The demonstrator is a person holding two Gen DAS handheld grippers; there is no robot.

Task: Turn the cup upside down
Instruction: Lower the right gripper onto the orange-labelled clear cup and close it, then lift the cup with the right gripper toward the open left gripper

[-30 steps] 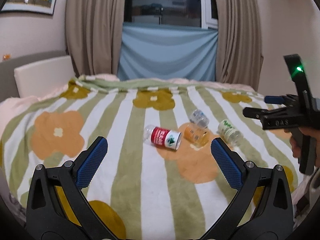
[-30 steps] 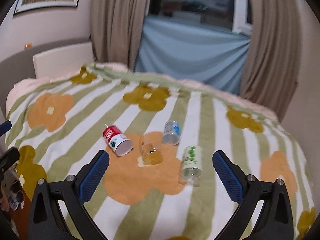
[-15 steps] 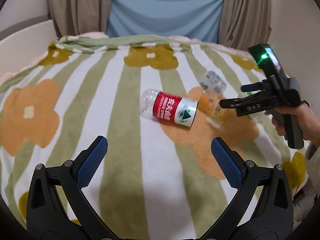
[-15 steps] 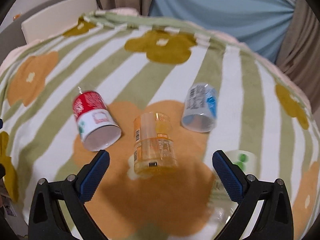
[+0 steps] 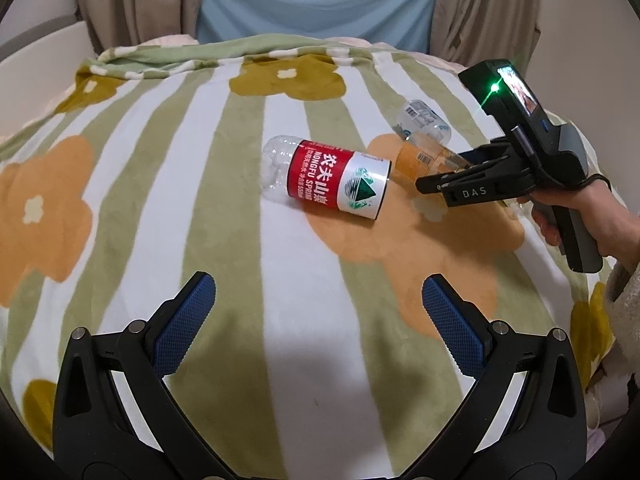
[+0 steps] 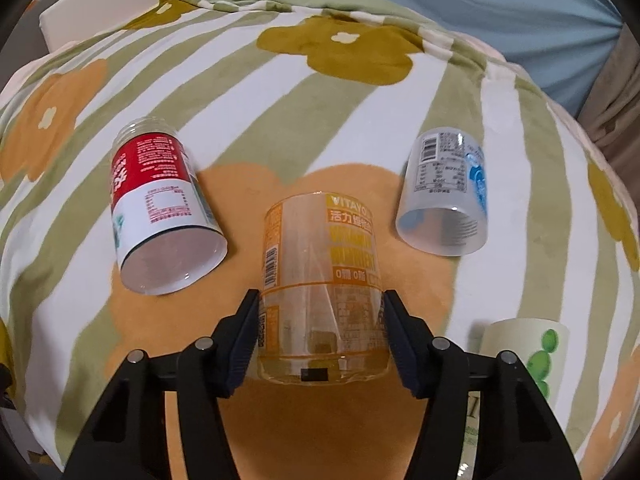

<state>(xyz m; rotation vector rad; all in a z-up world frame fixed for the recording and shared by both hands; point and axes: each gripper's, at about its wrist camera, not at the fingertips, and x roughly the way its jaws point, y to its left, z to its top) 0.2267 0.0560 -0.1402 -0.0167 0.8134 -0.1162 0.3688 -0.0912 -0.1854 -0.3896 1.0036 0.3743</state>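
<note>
**Right gripper's on the orange cup, left one's just waiting**

The bed point(image 6: 360, 128) fills both frames, so everything sits on soft blanket. Your left gripper point(image 5: 318, 312) hangs spread wide at bottom centre, clear of the red cup point(image 5: 336, 178). Your right gripper point(image 6: 322, 312) is pinching the orange cup point(image 6: 320, 264), lying on its side mid-frame, across its open end, probably so you can tip it mouth-down.

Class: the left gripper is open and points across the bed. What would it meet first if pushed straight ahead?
Probably the blanket first, since the left gripper is angled down at it. Beyond lies the red cup, slightly right of centre; depth is unclear.
</note>
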